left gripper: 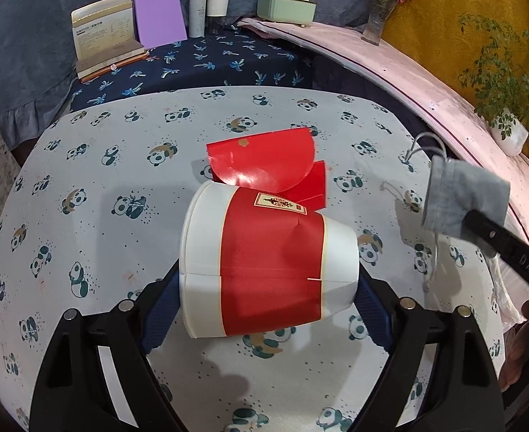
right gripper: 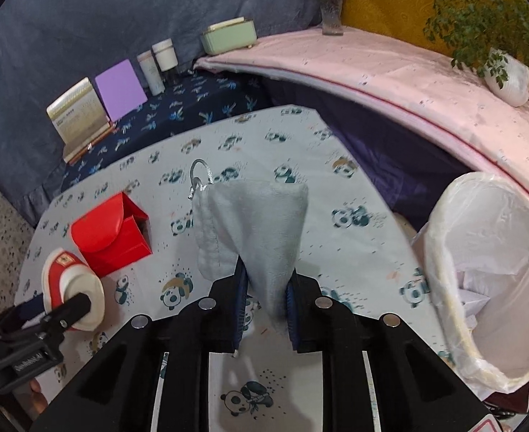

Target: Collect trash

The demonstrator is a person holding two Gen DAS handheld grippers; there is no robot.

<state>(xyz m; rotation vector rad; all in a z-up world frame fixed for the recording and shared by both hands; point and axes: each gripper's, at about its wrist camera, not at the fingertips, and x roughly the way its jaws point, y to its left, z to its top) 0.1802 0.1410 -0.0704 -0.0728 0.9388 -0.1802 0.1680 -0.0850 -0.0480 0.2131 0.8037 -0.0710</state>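
Observation:
My left gripper (left gripper: 268,284) is shut on a red and white paper cup (left gripper: 264,262), held on its side above the panda-print table (left gripper: 84,165). It also shows in the right wrist view (right gripper: 71,288). A red gift box (left gripper: 268,167) with a curved flap lies on the table just beyond the cup. It also shows in the right wrist view (right gripper: 111,237). My right gripper (right gripper: 264,300) is shut on a grey drawstring pouch (right gripper: 253,223) and holds it above the table. The pouch also shows in the left wrist view (left gripper: 462,199). A white-lined trash bin (right gripper: 487,277) stands at the right.
A dark palm-print surface (left gripper: 206,61) behind holds a calendar stand (left gripper: 106,32), purple card (left gripper: 160,19), two canisters (left gripper: 208,9) and a green box (left gripper: 286,7). A pink-covered ledge (right gripper: 390,72) carries a flower vase (right gripper: 331,3) and a potted plant (right gripper: 509,75).

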